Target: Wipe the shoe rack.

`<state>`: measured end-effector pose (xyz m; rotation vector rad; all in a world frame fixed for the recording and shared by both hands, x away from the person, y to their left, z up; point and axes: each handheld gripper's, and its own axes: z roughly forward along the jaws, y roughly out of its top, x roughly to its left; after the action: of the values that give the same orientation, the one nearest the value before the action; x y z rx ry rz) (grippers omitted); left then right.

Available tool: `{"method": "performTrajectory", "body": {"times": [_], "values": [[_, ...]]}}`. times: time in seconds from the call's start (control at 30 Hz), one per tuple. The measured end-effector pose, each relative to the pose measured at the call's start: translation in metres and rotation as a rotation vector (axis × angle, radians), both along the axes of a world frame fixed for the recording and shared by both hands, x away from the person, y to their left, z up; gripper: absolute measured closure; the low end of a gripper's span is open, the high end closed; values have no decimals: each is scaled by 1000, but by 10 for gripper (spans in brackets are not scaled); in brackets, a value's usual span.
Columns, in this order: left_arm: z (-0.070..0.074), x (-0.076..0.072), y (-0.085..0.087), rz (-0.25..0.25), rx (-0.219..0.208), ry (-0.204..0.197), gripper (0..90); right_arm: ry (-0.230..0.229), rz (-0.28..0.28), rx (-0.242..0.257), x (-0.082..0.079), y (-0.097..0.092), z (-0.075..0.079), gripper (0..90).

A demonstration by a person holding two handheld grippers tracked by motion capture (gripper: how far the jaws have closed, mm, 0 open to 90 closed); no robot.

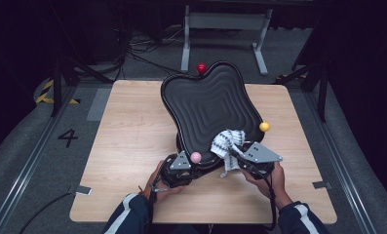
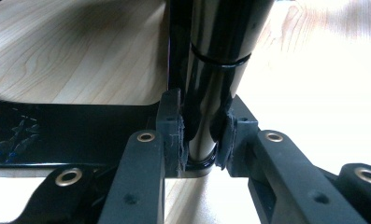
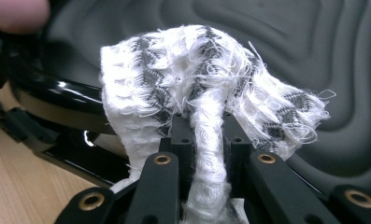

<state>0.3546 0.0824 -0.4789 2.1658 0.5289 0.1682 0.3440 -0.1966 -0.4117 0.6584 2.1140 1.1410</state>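
We count 1 counter, 1 black ridged seat, 1 cloth, 3 balls and 2 grippers.

On the floor to the far left of the high view we read 1 painted mark, the numeral 4; we can read no other writing or brand.

At the near left, the left gripper sits at the seat's front edge, 1 hand around it. In the left gripper view its fingers are clamped on 1 glossy black post, which stands upright between the pads and touches both. Just right of that gripper, 1 pink ball rests at the seat's near rim.

The seat stands tilted on the middle of the counter, with 1 red ball at its far top edge.

Further right, the cloth, white with grey zigzag stripes and frayed edges, lies bunched on the seat's lower right part and hangs over its rim. The right gripper has its fingers closed on 1 twisted fold of that cloth, seen close in the right gripper view.

Last on the right, 1 yellow ball sits at the seat's right edge.
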Motion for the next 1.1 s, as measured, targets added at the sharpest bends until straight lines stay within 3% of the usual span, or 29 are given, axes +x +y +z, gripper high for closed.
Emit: {"method": "performTrajectory", "body": {"times": [0.1,0.23,0.6,0.8,0.97,1.1], "values": [[0,0,0,-1,0,-2,731,1,-10,-6,2,-3,-1,795],[0,-1,-1,-5,7,2,730,-23,-43,-51,3,-9,-3,795],[1,-1,-1,-12,9,-3,732,-39,-130,-76,6,-35,-4,795],[0,-1,-1,-10,4,-3,732,-15,-202,-42,14,-56,-6,789],[1,-1,-1,-10,8,0,732,6,-262,-46,21,-70,-10,787],[1,-1,-1,-10,8,1,731,9,-269,-29,23,-75,-10,786]]}}
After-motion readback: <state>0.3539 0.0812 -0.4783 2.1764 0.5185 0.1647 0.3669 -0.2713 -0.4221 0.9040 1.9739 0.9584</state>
